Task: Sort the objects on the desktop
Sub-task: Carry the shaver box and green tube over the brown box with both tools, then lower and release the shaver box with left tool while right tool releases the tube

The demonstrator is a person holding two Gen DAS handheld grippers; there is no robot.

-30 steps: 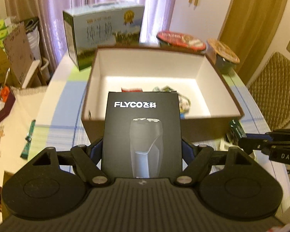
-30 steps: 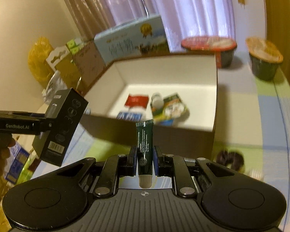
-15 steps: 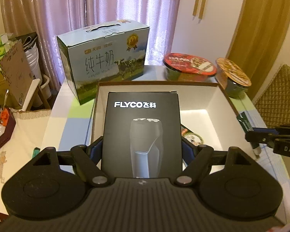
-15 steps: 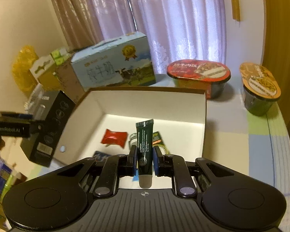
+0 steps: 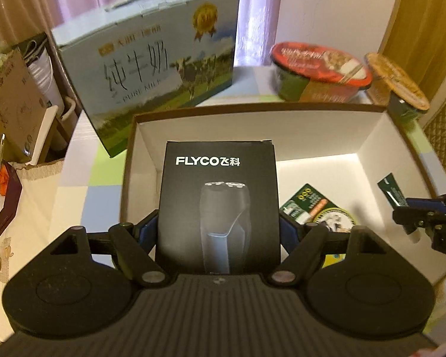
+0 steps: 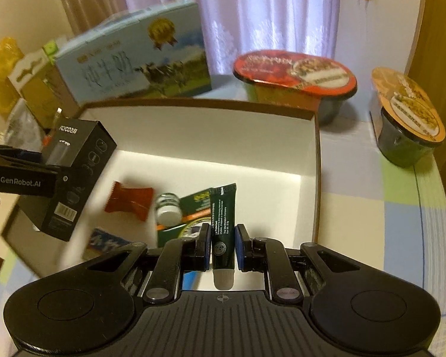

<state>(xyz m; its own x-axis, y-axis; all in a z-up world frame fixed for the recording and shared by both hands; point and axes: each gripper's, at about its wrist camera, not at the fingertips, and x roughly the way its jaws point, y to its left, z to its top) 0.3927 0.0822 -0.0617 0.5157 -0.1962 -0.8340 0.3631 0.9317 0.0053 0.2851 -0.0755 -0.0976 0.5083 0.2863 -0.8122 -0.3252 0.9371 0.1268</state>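
Note:
My left gripper [image 5: 219,233] is shut on a black shaver box [image 5: 218,205] marked FLYCO, held upright above the left part of an open white-lined cardboard box [image 5: 252,125]. My right gripper [image 6: 222,245] is shut on a dark green tube [image 6: 222,223], cap toward the camera, above the same box [image 6: 211,125]. In the right wrist view the shaver box [image 6: 71,178] hangs at the left in the other gripper's fingers. On the box floor lie a red sachet [image 6: 128,199], a small jar [image 6: 168,208], a green packet [image 6: 193,205] and a blue packet [image 6: 107,242].
A milk carton [image 5: 151,68] stands behind the box at the left. Two instant-noodle bowls, red-lidded [image 5: 321,74] and orange-lidded [image 5: 398,86], sit behind at the right. Cardboard and clutter [image 5: 12,110] stand off the table's left side; checked cloth [image 6: 401,208] covers the table at the right.
Both grippers have moved forward over the open box with their loads, which now hang above its inside. The box and the carton behind it look nearer.

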